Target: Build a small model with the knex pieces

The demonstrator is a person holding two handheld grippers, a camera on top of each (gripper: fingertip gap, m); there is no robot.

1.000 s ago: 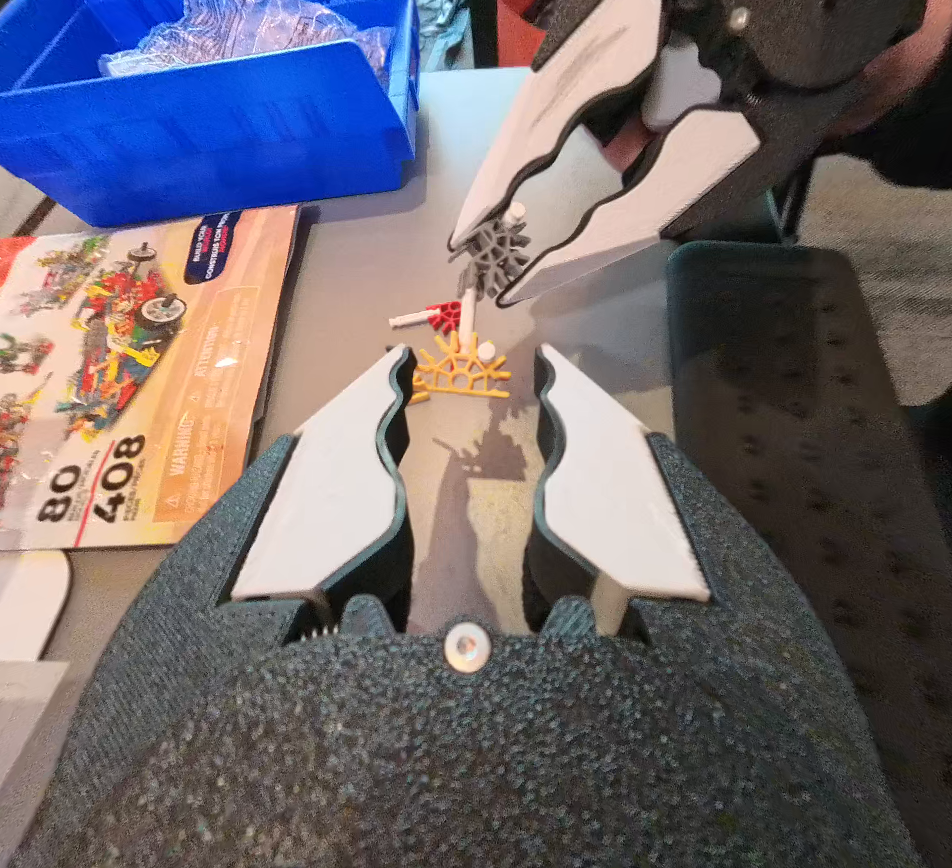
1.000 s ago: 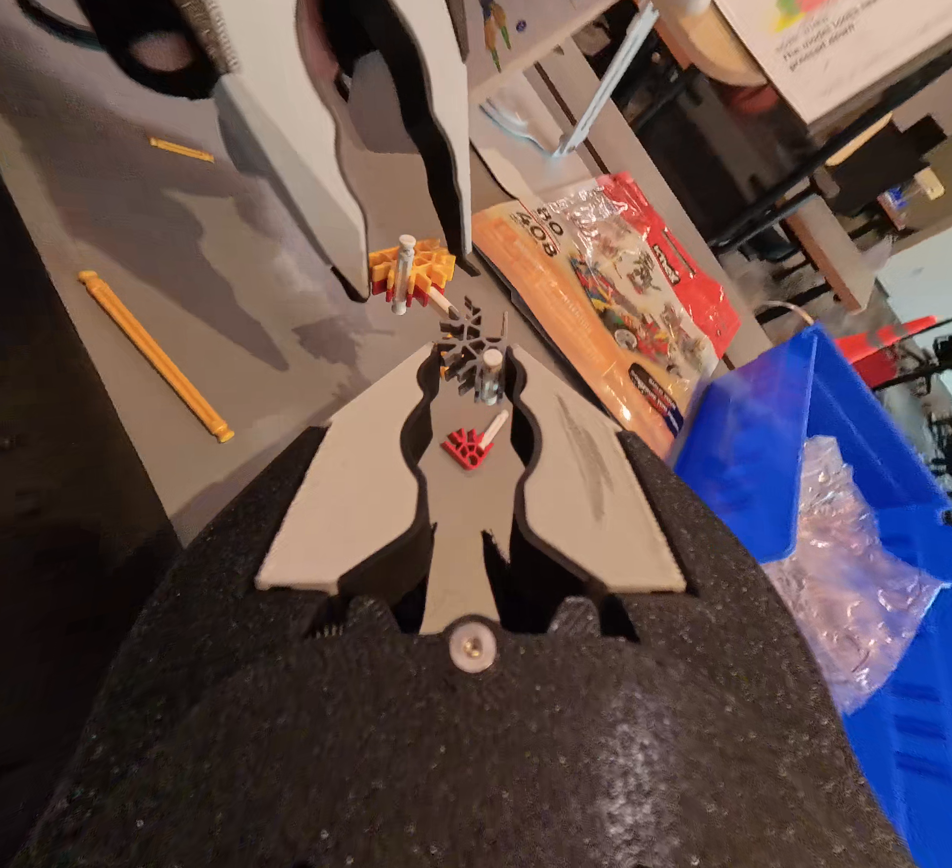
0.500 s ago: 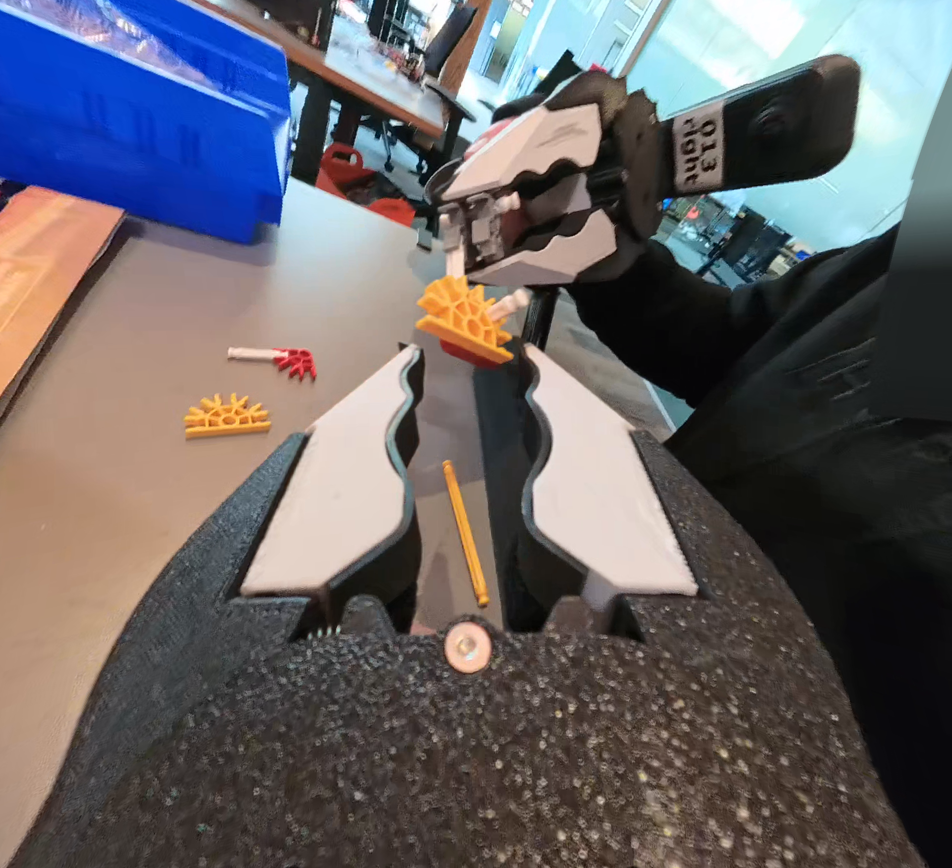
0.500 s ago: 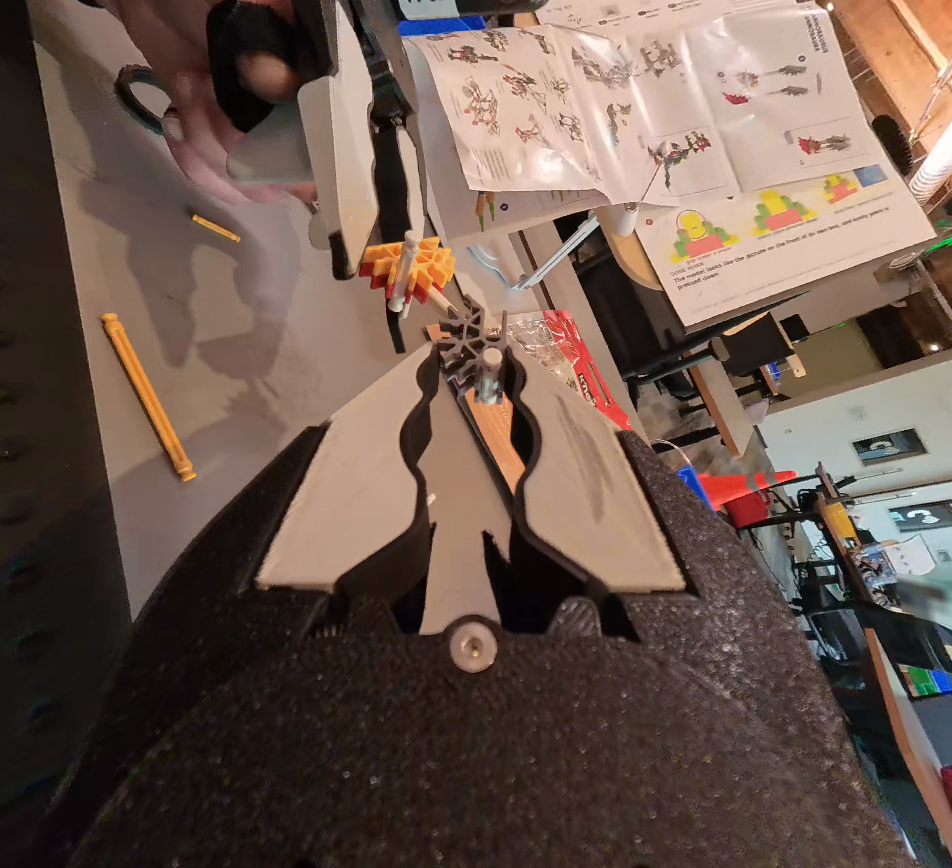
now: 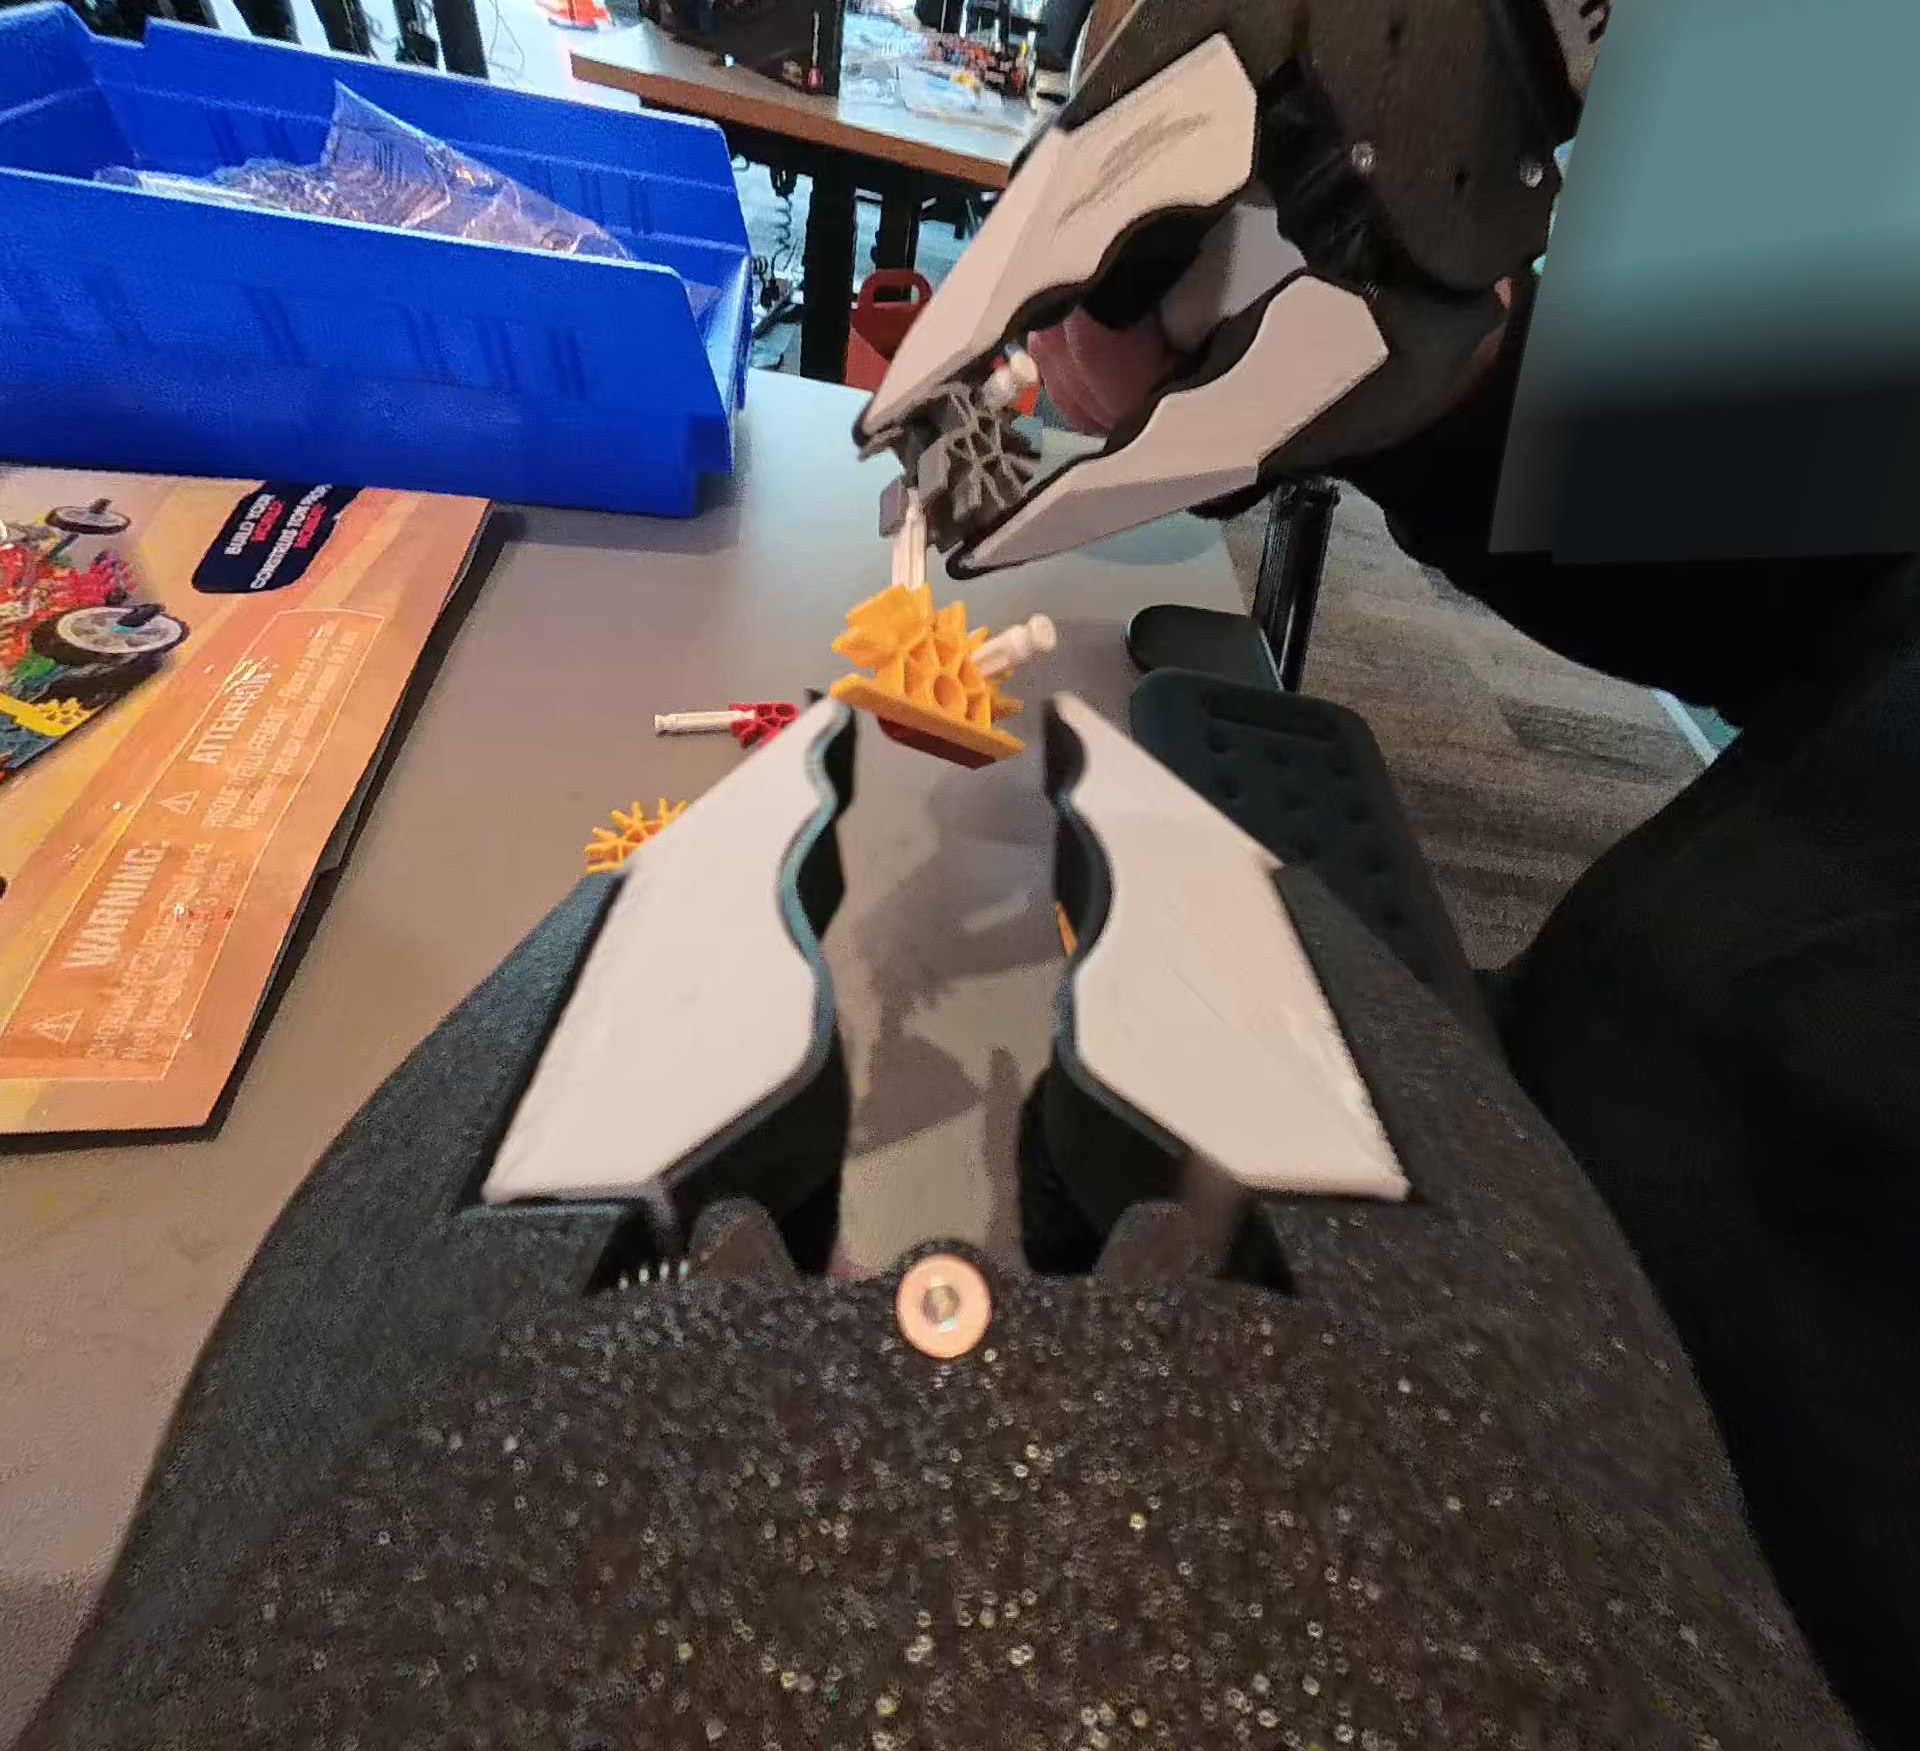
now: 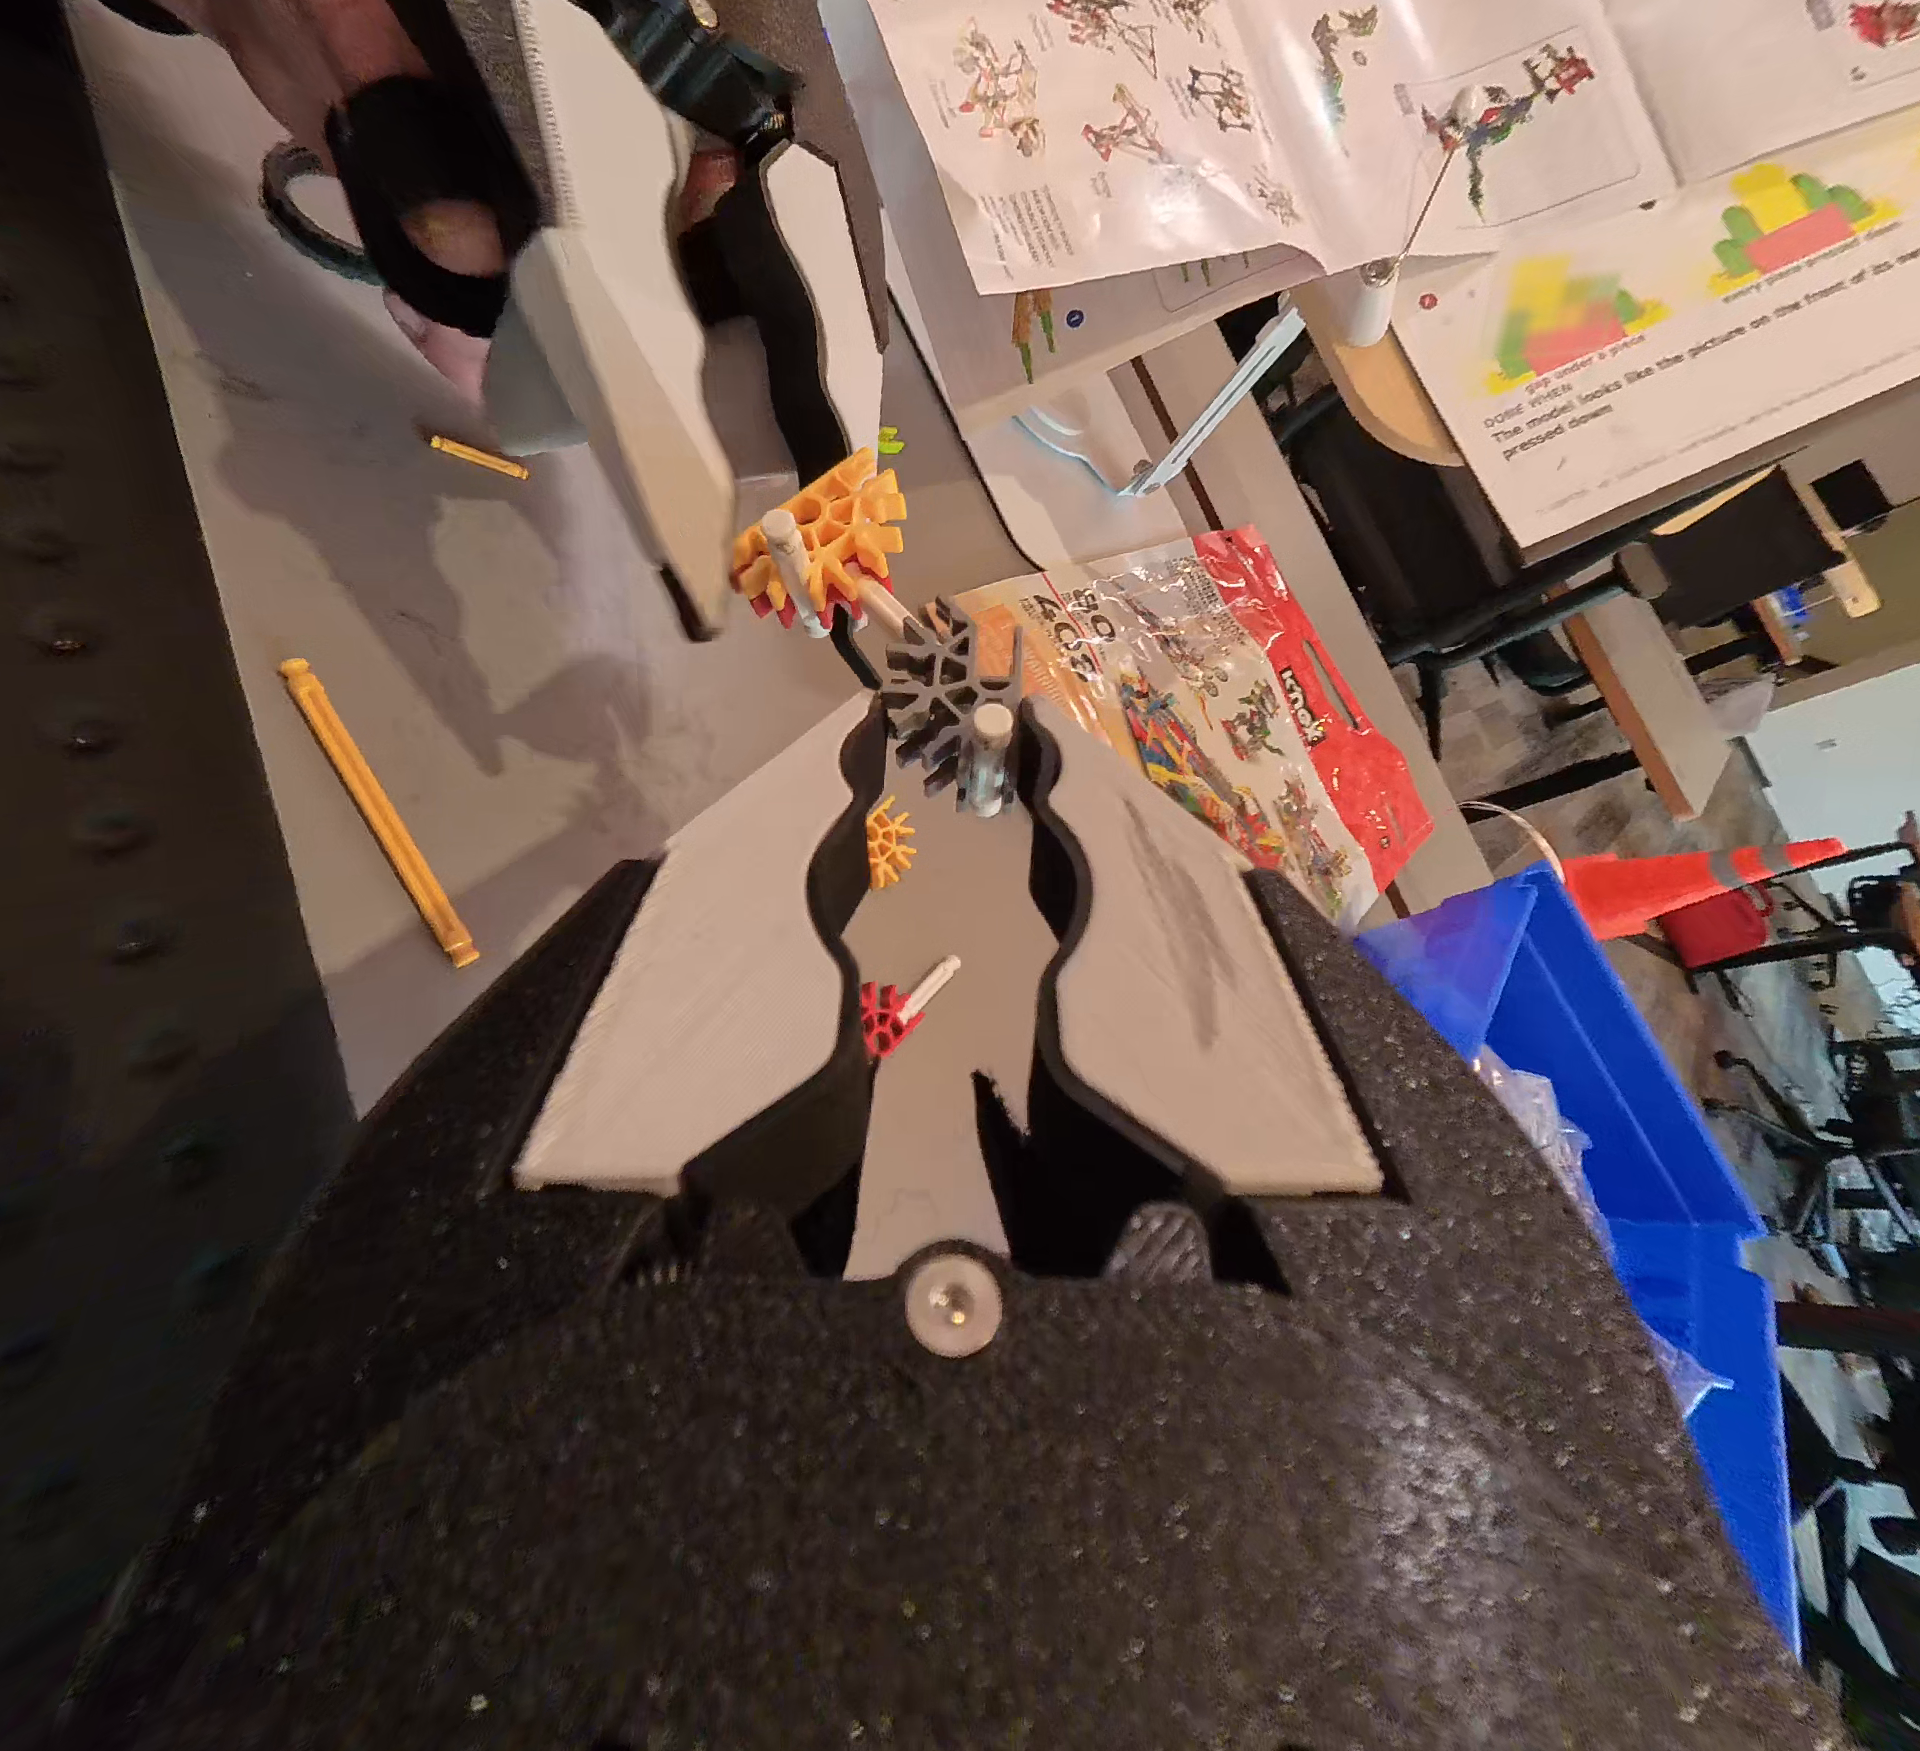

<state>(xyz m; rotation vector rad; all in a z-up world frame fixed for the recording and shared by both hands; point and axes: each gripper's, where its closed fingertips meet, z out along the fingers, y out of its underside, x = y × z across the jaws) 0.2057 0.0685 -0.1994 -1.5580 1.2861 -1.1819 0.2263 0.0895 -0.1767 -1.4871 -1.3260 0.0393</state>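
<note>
My left gripper is shut on a yellow connector with a red piece under it and a white rod stuck in it, and holds it above the grey table. My right gripper is shut on a grey snowflake connector with a white rod through it. The two grippers face each other tip to tip. A white rod from the grey connector touches the yellow connector's edge. The right gripper shows in the left wrist view, the left gripper in the right wrist view.
On the table lie a red connector with a white rod, a yellow half connector, a long yellow rod and a short one. A blue bin, a toy bag and instruction sheets lie nearby. About 4 cm separates my left fingertips from my right.
My left gripper took the yellow connector off the table and lifted it. My right gripper has brought the grey connector closer, so its white rod now meets the yellow connector.
</note>
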